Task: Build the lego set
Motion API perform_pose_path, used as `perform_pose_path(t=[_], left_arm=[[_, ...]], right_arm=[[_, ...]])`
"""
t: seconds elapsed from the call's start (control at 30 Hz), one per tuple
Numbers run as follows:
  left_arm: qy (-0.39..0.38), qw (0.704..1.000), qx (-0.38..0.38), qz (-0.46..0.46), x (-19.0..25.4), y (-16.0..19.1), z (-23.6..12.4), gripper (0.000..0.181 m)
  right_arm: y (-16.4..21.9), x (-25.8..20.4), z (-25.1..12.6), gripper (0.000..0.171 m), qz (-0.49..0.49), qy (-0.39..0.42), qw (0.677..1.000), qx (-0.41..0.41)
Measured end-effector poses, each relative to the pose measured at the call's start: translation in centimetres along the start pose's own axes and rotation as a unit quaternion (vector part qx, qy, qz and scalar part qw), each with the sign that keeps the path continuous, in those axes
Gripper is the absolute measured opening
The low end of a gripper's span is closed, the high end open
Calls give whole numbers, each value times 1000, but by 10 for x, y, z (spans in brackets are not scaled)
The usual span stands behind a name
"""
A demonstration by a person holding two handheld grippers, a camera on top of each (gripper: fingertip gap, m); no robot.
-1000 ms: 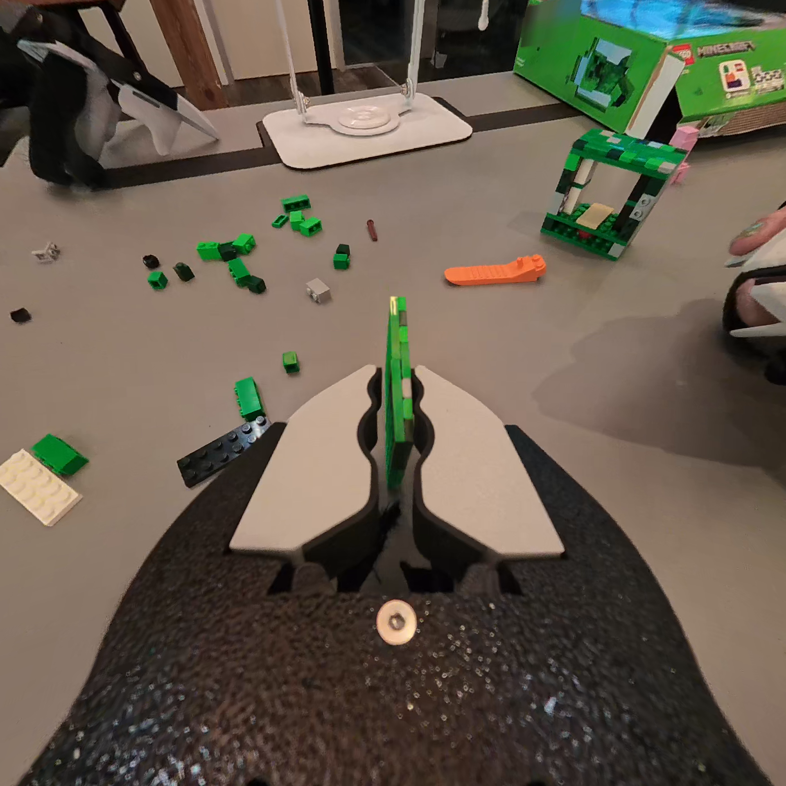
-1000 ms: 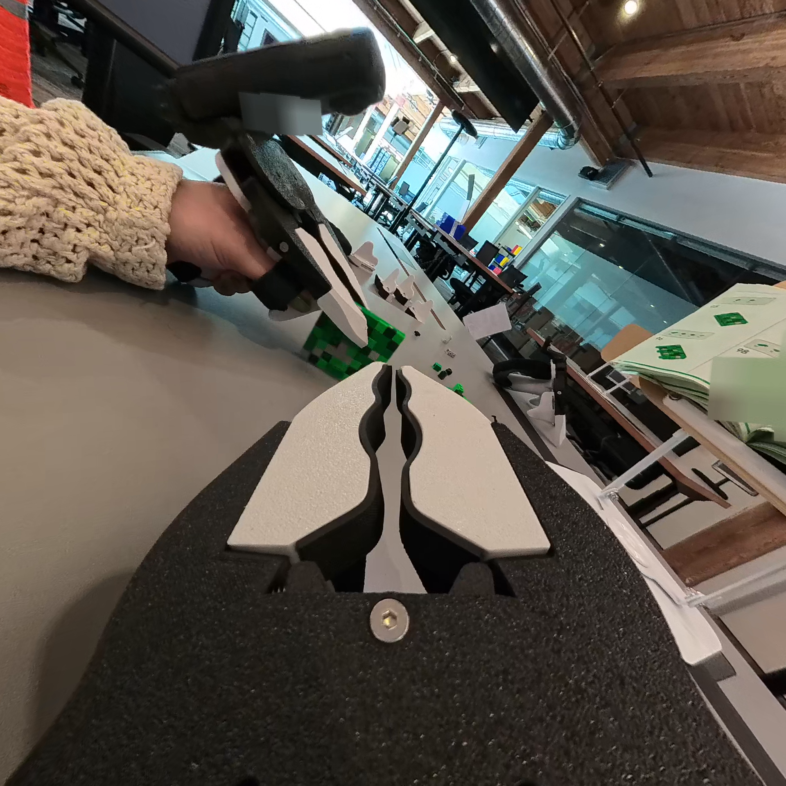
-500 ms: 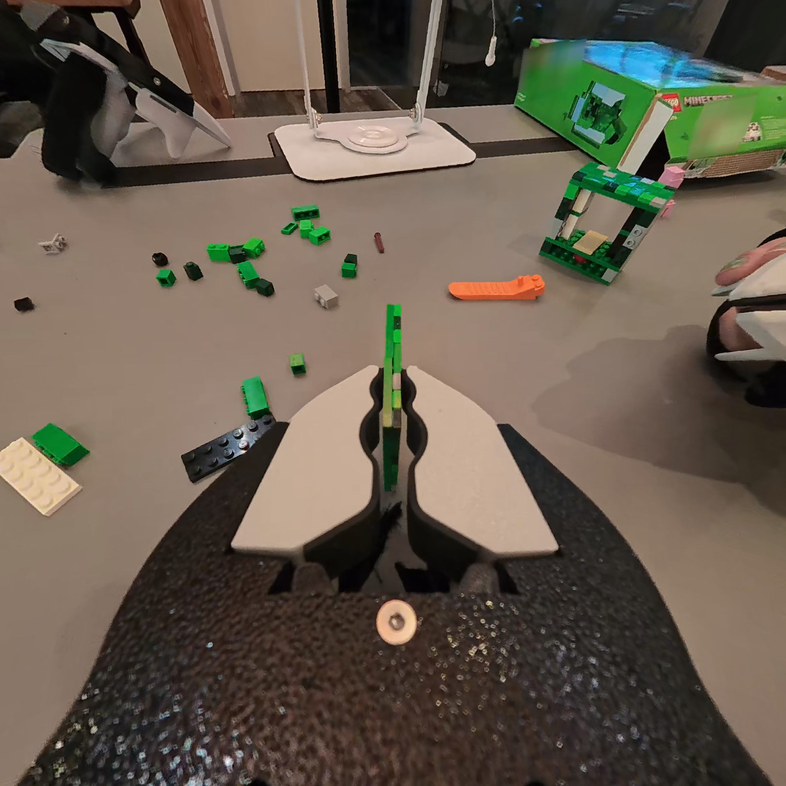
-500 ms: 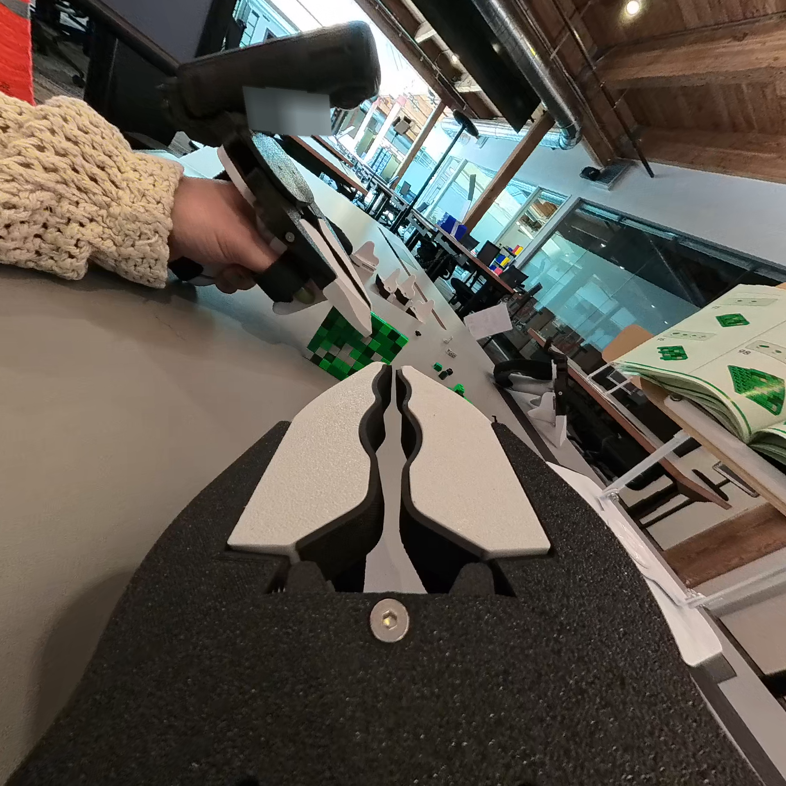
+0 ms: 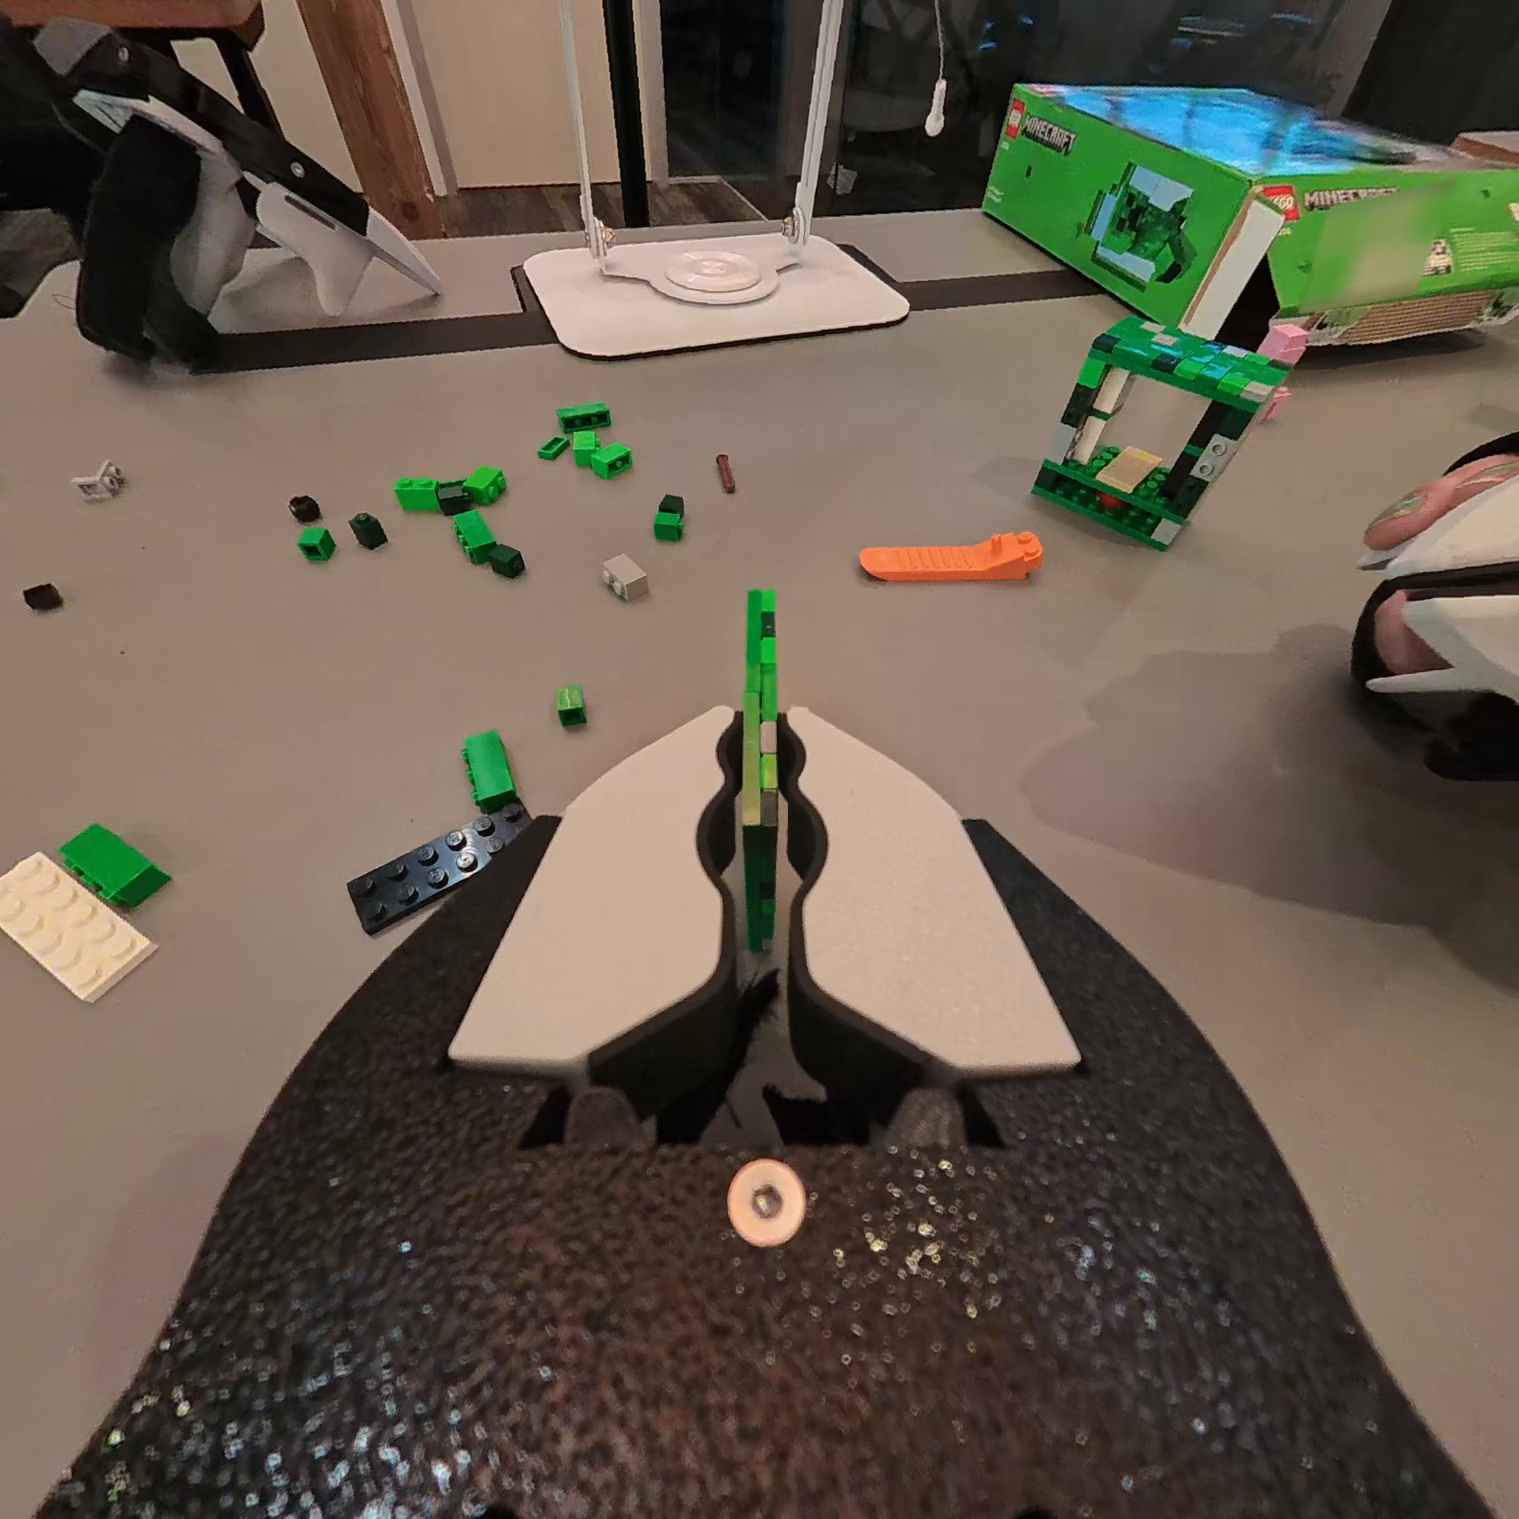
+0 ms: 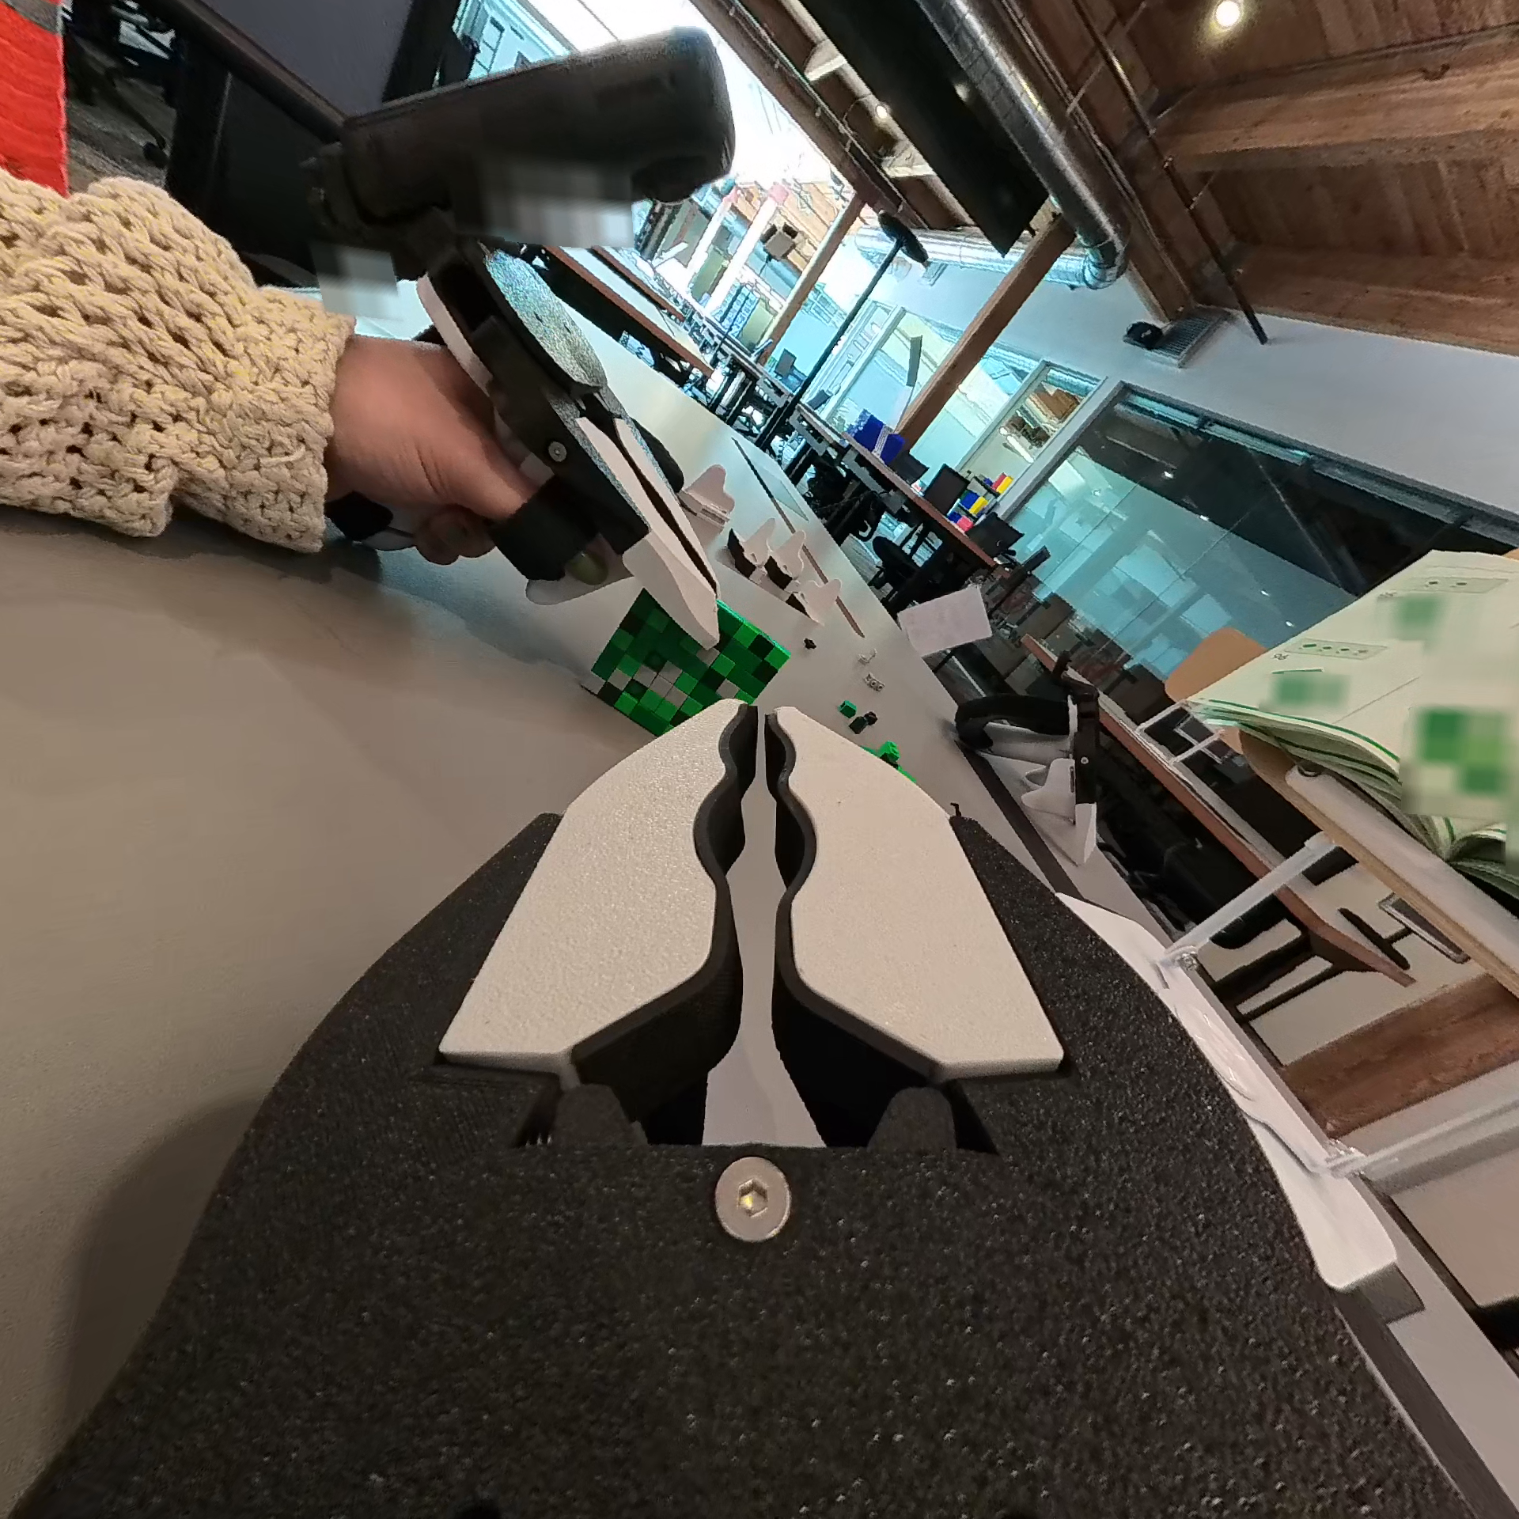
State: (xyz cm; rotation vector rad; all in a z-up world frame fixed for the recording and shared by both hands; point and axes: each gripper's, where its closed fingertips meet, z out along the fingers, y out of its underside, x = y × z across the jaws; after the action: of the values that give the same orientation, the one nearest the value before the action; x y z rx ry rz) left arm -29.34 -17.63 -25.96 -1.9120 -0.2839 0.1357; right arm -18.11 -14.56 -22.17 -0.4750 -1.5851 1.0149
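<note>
My left gripper [image 5: 760,723] is shut on a flat green checkered lego panel [image 5: 760,657] and holds it upright, edge-on. In the right wrist view the same panel [image 6: 657,686] shows its mosaic face below the left gripper [image 6: 699,620], near the table. My right gripper [image 6: 762,719] is shut and empty, low at the table's right side, pointing at the panel. A green open-frame lego build [image 5: 1151,436] stands at the back right. Loose green, black and grey bricks [image 5: 473,518] lie scattered to the left.
An orange brick separator [image 5: 949,560] lies ahead right. A black plate [image 5: 436,871], a white plate [image 5: 70,929] and a green piece [image 5: 115,863] lie at near left. The green set box [image 5: 1233,205] and a white stand base [image 5: 715,292] sit at the back. An instruction booklet [image 6: 1356,699] rests on a stand. Some 12 centimetres of space lies between my two pairs of fingers. The left tips stand about 9 centimetres off the black plate [image 5: 436,871].
My left gripper with the panel has dropped a little and tilted, so the panel now stands closer to the table. The right gripper has stayed still.
</note>
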Motion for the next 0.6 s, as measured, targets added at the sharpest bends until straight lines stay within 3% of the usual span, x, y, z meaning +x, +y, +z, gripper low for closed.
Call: perform_pose_path(t=[0.23, 0.47, 0.6], left_arm=[[-1, 1000, 4, -17, -3, -1, -1, 6], [-35, 998, 28, -38, -15, -6, -5, 23], [-58, 996, 40, -47, -22, -8, -9, 24]], right_arm=[[0, -1, 0, 1, -1, -1, 1000, 0], [0, -1, 0, 1, -2, -2, 1000, -1], [0, -1, 0, 1, -2, -2, 1000, -1]])
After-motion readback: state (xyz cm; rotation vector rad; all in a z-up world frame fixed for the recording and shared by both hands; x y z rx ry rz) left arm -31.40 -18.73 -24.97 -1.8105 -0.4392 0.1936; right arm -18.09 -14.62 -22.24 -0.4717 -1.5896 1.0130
